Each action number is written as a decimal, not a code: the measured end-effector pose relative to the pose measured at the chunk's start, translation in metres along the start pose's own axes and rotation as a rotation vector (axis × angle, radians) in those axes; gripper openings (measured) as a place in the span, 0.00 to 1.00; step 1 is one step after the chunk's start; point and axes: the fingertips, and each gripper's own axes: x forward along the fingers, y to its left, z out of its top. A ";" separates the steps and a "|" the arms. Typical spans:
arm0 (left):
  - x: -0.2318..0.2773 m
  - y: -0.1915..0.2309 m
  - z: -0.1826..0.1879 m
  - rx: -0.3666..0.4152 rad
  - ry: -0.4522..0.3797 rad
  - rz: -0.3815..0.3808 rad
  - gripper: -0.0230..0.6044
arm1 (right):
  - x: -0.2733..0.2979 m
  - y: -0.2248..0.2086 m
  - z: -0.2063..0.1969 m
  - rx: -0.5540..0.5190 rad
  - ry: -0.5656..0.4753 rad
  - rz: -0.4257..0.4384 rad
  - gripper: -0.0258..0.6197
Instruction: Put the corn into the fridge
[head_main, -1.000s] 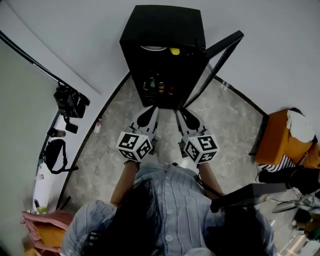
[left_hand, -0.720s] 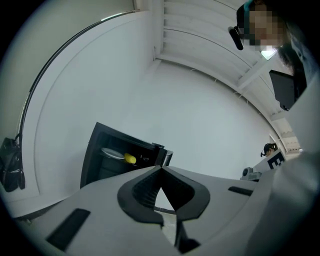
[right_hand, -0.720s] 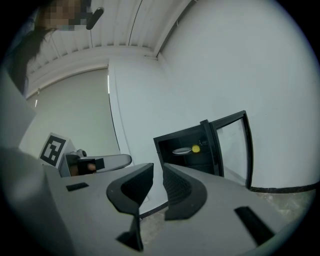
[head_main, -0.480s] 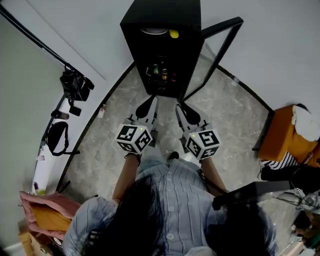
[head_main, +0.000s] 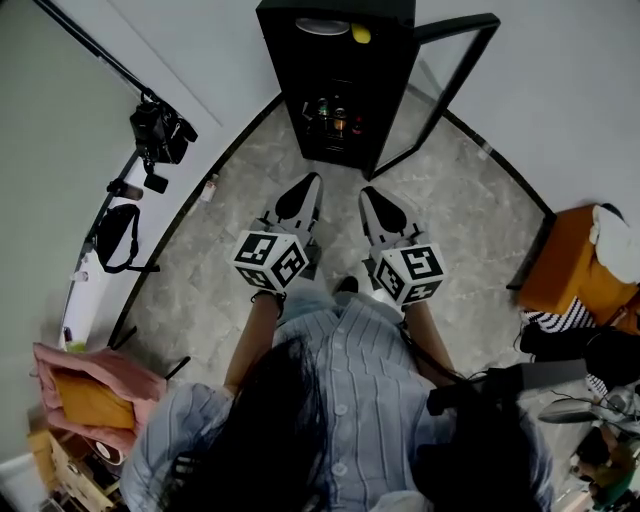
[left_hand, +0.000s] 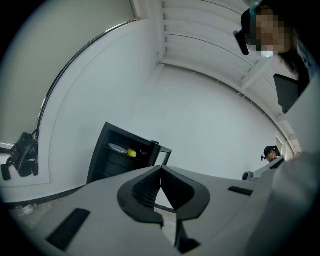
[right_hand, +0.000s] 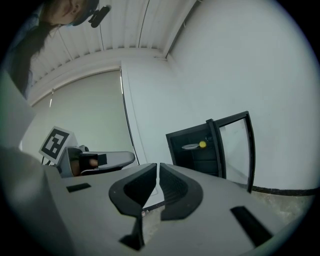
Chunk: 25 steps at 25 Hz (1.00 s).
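Corn (head_main: 361, 33) on the fridge (head_main: 275, 55) top shelf, well ahead of both claws.
It sits just beside a plate (head_main: 322, 26); door (head_main: 460, 25) open. Looks light, stiff, bumpy, likely to roll; best pinched across mid-cob if moved again. Left claw (head_main: 309, 180) clenched, empty. Right claw (head_main: 371, 193) jaws just closing, nearly together, nothing between. Task looks done bar the door.

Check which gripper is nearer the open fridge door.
Right. The right gripper, fingers just closing on nothing, is just short of the fridge door; the left gripper is farther left.
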 end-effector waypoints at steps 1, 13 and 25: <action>-0.003 -0.001 -0.001 -0.001 0.000 0.002 0.05 | -0.001 0.003 -0.001 -0.003 -0.001 0.005 0.09; -0.029 -0.013 -0.008 0.008 0.016 -0.007 0.05 | -0.012 0.029 -0.011 -0.020 0.028 0.055 0.07; -0.045 0.005 -0.003 0.006 0.012 0.018 0.05 | 0.003 0.045 -0.018 -0.035 0.057 0.079 0.07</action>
